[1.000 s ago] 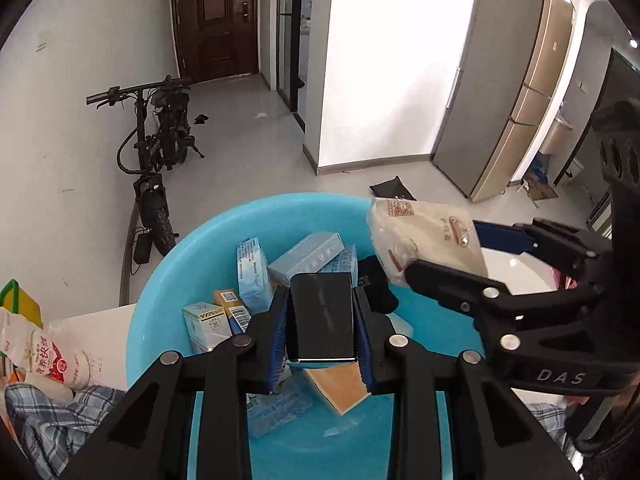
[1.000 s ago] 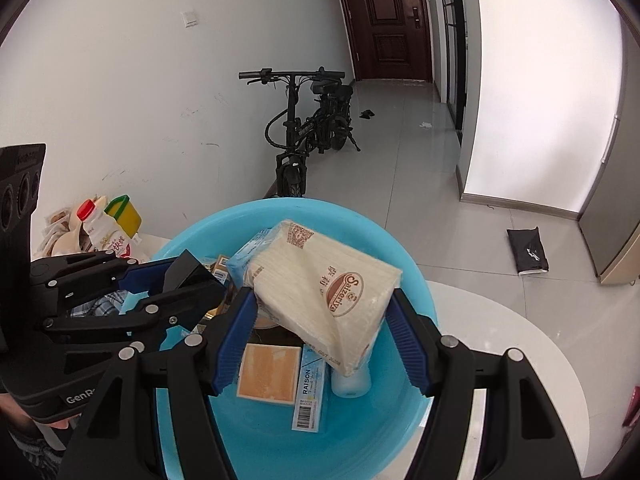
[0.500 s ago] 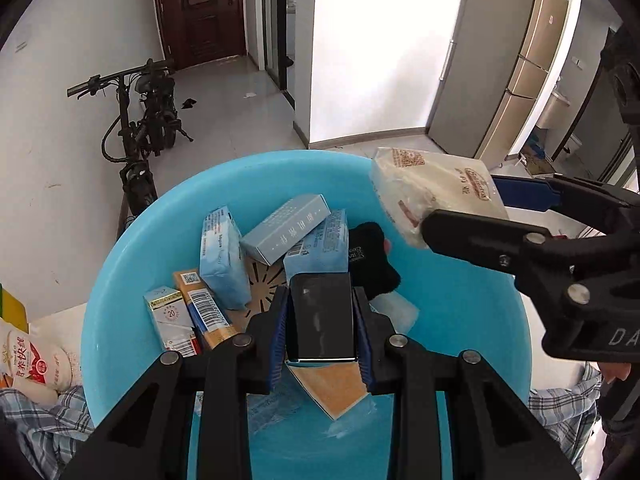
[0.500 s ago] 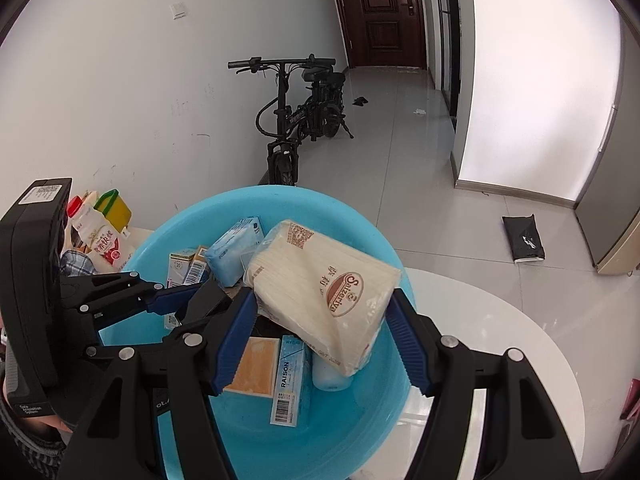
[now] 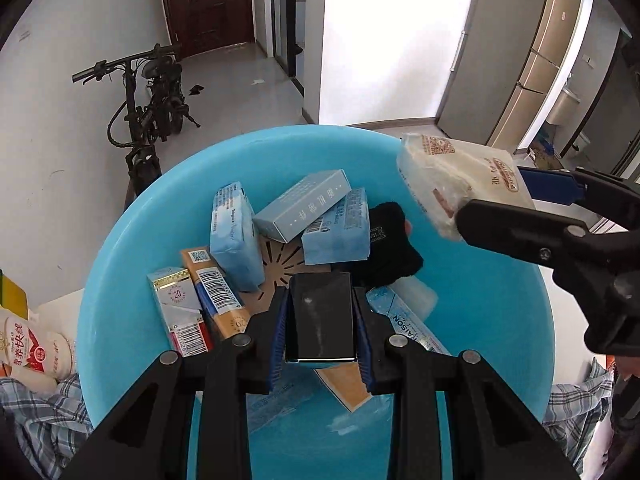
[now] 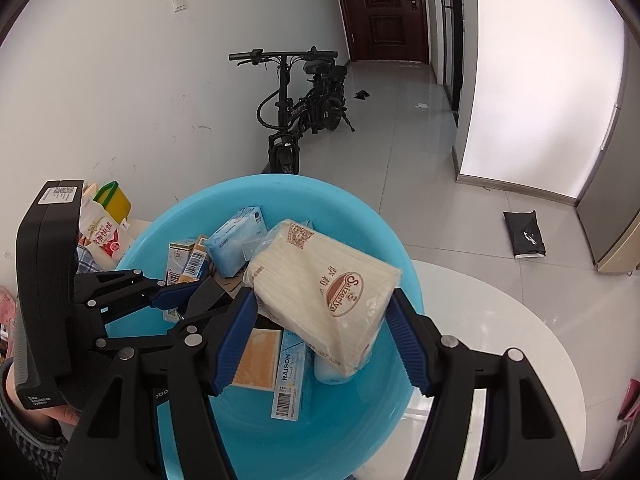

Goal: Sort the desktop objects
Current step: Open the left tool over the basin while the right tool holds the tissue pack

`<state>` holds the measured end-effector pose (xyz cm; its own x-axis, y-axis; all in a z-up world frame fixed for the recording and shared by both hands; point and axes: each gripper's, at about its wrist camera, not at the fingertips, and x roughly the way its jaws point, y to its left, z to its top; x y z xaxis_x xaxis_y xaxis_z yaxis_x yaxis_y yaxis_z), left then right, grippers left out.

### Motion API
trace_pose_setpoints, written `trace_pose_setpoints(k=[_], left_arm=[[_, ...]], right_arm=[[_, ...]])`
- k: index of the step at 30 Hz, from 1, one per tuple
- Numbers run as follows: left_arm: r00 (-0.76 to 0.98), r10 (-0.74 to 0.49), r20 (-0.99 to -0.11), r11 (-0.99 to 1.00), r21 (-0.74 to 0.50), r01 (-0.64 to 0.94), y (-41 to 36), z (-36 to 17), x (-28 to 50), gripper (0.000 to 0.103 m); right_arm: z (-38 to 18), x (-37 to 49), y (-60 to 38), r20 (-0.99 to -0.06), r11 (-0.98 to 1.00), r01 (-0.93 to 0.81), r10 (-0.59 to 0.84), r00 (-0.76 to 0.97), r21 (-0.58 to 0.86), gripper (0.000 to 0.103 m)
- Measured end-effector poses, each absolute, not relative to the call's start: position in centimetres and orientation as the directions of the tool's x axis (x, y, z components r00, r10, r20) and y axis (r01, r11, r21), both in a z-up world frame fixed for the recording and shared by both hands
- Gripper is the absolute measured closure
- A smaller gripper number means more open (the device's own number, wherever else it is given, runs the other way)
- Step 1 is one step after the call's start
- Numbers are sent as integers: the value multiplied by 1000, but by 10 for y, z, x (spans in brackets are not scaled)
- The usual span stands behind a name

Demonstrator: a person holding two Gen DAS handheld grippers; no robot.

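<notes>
While both tools hang over a round blue basin (image 5: 120, 280) on a white tabletop (image 6: 500, 320), each grips something. The left tool (image 5: 320, 320) is clenched on a flat black box (image 5: 322, 316), held upright just above the clutter in the basin. The right tool (image 6: 320, 332) grasps a cream tissue pack (image 6: 320, 280) with a brown oval logo, tilted above the basin's right side. Inside the basin lie pale blue cartons (image 5: 308, 208), a barcode-marked tube (image 5: 218, 292), a white and red carton (image 5: 176, 312), a tan card (image 6: 256, 356), and a dark item, perhaps folded cloth (image 5: 390, 252). A black bicycle (image 6: 304, 104) stands by the wall beyond.
</notes>
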<state>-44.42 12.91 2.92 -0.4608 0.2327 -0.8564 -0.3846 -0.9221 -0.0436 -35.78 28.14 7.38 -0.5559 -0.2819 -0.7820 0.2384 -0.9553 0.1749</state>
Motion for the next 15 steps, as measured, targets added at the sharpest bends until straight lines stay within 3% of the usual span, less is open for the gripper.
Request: trace_pose_setpoints(k=[2, 4, 5, 15], left_arm=[[-467, 249, -848, -918, -53, -392, 127, 32, -442, 63], [-489, 292, -822, -909, -81, -408, 124, 38, -438, 20], [-506, 311, -804, -906, -89, -414, 122, 42, -436, 16], [-512, 287, -809, -917, -77, -392, 113, 58, -426, 16]], right_arm=[[73, -357, 281, -785, -957, 238, -276, -554, 168, 38], [73, -356, 281, -787, -957, 238, -273, -554, 164, 38], [74, -355, 281, -787, -957, 238, -272, -554, 164, 38], [80, -351, 277, -779, -957, 242, -274, -564, 161, 38]])
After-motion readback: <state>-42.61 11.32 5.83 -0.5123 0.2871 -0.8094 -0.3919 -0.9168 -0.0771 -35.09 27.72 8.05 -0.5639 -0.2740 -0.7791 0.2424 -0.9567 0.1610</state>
